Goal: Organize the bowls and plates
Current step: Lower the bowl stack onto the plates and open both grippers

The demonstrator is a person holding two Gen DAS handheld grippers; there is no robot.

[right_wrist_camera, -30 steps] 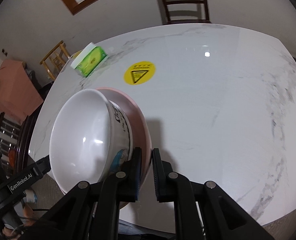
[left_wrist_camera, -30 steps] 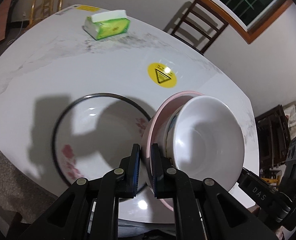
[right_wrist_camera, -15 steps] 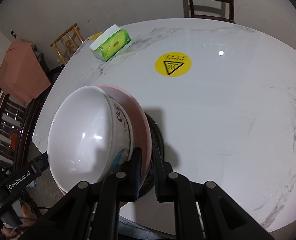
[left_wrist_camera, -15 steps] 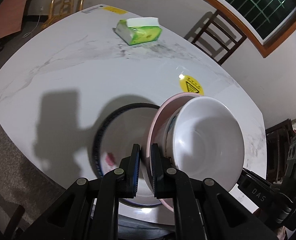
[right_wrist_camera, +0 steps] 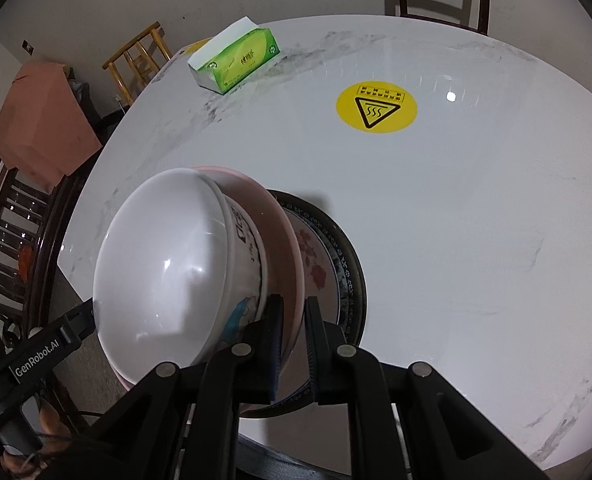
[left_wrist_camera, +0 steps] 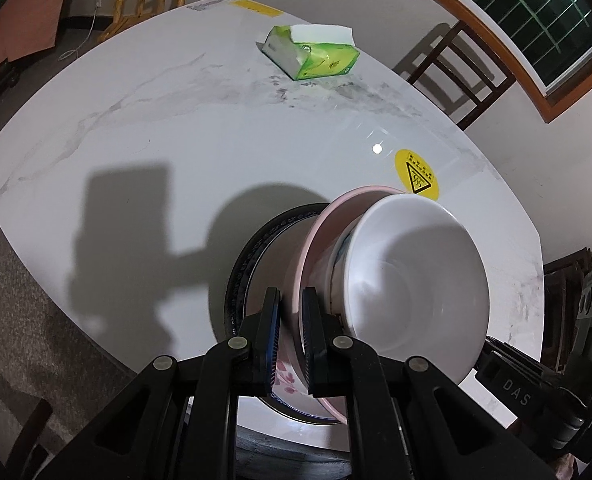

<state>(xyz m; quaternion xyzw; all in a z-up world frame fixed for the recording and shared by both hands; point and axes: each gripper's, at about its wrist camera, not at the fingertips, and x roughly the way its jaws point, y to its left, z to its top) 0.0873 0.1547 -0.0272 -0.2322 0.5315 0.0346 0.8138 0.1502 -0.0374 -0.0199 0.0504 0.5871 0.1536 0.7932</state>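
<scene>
A pink plate (left_wrist_camera: 328, 224) (right_wrist_camera: 281, 240) carries a white bowl (left_wrist_camera: 416, 292) (right_wrist_camera: 163, 268) with a printed outer wall, and both are held tilted above the table. My left gripper (left_wrist_camera: 291, 332) is shut on the pink plate's rim. My right gripper (right_wrist_camera: 293, 332) is shut on the rim at the opposite side. Below them a dark-rimmed plate (left_wrist_camera: 237, 280) (right_wrist_camera: 346, 268) with pink flowers lies on the marble table (left_wrist_camera: 155, 120) near its front edge, half hidden by the stack.
A green tissue box (left_wrist_camera: 312, 54) (right_wrist_camera: 235, 62) sits at the far side, and a round yellow warning sticker (left_wrist_camera: 416, 176) (right_wrist_camera: 376, 106) marks the middle. Wooden chairs (left_wrist_camera: 456, 72) stand around the table. The other gripper's body (left_wrist_camera: 536, 392) (right_wrist_camera: 35, 356) shows at each view's edge.
Both grippers have carried the pink plate and bowl sideways and a little lower, over the dark-rimmed plate, which is now largely covered by the stack. Both grips are unchanged.
</scene>
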